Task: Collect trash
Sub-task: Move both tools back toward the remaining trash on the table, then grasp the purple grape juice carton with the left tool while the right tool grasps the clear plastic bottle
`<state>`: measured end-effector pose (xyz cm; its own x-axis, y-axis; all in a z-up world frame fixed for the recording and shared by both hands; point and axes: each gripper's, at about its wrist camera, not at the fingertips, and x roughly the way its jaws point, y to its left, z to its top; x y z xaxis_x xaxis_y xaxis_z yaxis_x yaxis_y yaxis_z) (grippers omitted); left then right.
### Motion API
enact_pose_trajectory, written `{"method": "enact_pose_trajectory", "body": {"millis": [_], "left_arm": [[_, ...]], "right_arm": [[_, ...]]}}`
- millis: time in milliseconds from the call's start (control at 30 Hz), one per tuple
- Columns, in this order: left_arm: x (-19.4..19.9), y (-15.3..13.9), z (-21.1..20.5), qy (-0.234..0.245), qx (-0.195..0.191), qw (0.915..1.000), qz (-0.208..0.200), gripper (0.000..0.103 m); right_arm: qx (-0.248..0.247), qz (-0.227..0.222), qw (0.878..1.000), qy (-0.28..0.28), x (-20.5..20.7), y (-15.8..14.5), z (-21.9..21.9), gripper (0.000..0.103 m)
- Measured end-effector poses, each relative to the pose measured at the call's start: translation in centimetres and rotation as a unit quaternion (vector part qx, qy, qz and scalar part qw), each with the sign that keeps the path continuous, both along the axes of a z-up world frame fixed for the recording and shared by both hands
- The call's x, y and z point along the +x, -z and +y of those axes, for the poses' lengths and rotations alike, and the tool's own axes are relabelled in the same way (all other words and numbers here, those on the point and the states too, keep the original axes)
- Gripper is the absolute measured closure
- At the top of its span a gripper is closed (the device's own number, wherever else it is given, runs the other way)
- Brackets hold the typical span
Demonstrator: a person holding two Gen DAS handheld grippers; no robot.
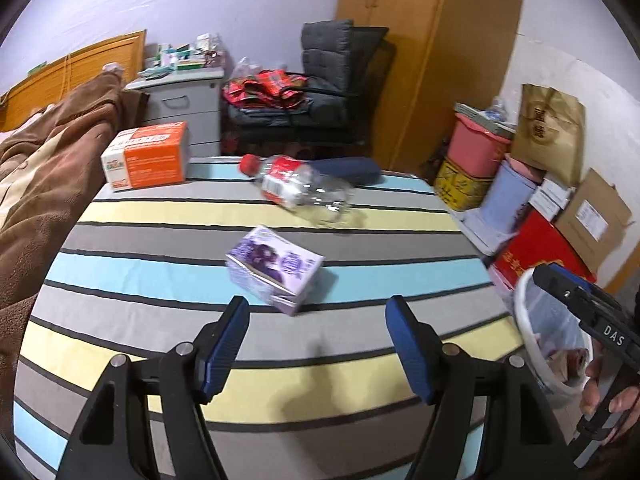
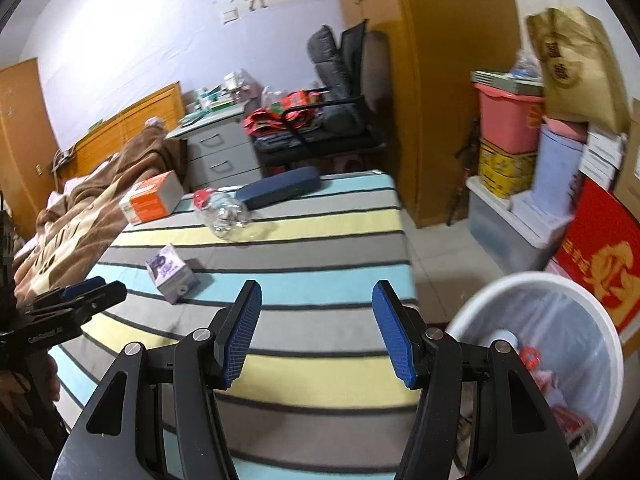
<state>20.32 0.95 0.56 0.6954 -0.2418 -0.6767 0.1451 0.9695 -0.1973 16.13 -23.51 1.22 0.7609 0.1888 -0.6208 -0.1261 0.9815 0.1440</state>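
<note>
"DAS" stands in white letters on the black body of the right gripper (image 1: 560,284), seen from the left wrist. From the right wrist, the left gripper (image 2: 86,292) carries small white lettering that looks like "CenRobot.AI", though it's blurry. The brown paper bag (image 1: 550,132) bears a round emblem with Chinese characters, too soft to read. The red box (image 2: 604,264) shows large gold characters, unreadable too. The print on the orange box (image 1: 150,156), purple carton (image 1: 276,266) and bottle (image 1: 298,188) label is a blur.
</note>
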Motion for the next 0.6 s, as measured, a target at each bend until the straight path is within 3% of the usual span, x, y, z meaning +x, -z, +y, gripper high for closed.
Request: {"method": "enact_pose_trajectory", "body": {"millis": [600], "left_arm": [[9.1,4.8,0.8,-0.06,-0.024,0.9945,0.082,0.023]], "right_arm": [[-0.03,0.003,0.996,-0.086,8.6,0.3,4.7,0.043]]}}
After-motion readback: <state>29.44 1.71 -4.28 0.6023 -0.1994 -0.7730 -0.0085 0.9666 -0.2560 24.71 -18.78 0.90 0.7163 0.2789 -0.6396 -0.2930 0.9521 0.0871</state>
